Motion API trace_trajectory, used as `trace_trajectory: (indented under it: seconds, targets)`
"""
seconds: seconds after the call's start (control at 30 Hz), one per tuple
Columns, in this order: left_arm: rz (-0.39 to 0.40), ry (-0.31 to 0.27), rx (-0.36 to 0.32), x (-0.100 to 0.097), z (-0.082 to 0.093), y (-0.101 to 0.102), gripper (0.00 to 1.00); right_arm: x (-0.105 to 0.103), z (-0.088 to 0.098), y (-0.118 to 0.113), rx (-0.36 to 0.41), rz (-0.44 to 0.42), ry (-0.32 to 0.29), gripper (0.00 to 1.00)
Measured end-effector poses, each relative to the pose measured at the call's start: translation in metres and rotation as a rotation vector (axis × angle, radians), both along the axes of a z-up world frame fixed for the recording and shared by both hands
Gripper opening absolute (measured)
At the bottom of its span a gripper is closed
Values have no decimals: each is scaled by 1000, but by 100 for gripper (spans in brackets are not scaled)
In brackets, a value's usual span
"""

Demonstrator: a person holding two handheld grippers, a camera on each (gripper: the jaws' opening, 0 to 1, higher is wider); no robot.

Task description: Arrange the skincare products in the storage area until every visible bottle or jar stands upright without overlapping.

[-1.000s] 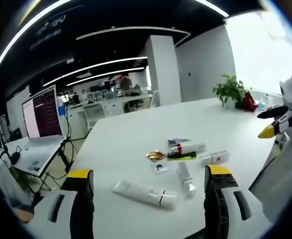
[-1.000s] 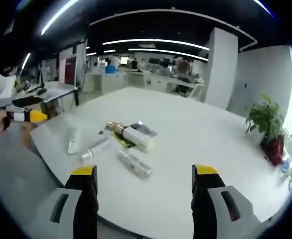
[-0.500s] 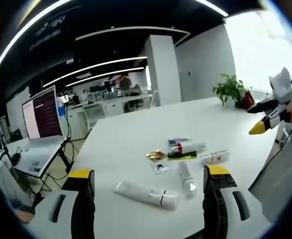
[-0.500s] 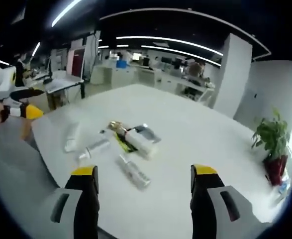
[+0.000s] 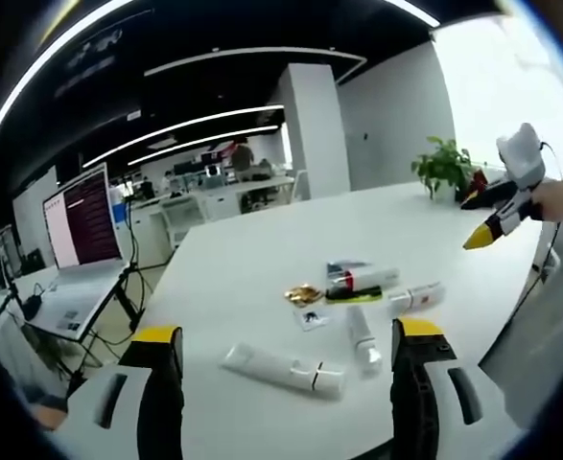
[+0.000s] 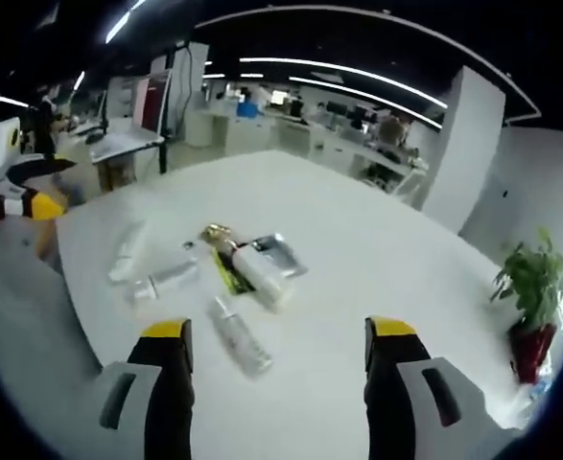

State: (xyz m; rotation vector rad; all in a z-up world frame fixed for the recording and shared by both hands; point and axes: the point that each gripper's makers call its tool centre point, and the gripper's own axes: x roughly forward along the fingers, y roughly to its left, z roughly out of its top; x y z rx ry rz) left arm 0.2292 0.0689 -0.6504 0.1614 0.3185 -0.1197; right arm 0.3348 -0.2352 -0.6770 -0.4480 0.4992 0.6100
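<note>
Both tongs were open wide and held nothing. My left tongs [image 5: 279,359] hung above the near edge of the white table [image 5: 252,259]. My right tongs [image 6: 274,353] hung above the table too, over its other side.

All the skincare things lay flat in a small group in the middle of the table. None stood up. From the left tongs' view, a long white tube [image 5: 282,370] lay nearest, between the jaws. Just past it lay a smaller white bottle [image 5: 360,337]. A white tube with red print [image 5: 414,298] lay to the right of that. Farther off lay a white bottle with a red band [image 5: 361,280], beside a silver packet [image 5: 342,268]. A thin green thing [image 5: 351,297] lay right by that bottle. A shiny gold wrapper [image 5: 303,294] and a small flat sachet [image 5: 310,319] lay to the left of them.

My right tongs also showed at the far right of the left tongs' view, up in the air and away from the things. A green plant [image 5: 443,170] stood at the far side of the table. A laptop [image 5: 78,230] sat on a stand to the left.
</note>
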Motion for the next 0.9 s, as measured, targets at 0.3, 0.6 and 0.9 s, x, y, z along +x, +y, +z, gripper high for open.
trace_trajectory:
  seconds: [0.3,0.6,0.9]
  targets:
    - [0,22,20,-1,-1,-3,84,30,-10,9,-29,61,32,70]
    - [-11,36,26,-1,-3,-6,84,44,-20,29,-76,147,69,68]
    - [-8,40,28,-1,-3,-5,83,59,-35,43,-128,207,106,66]
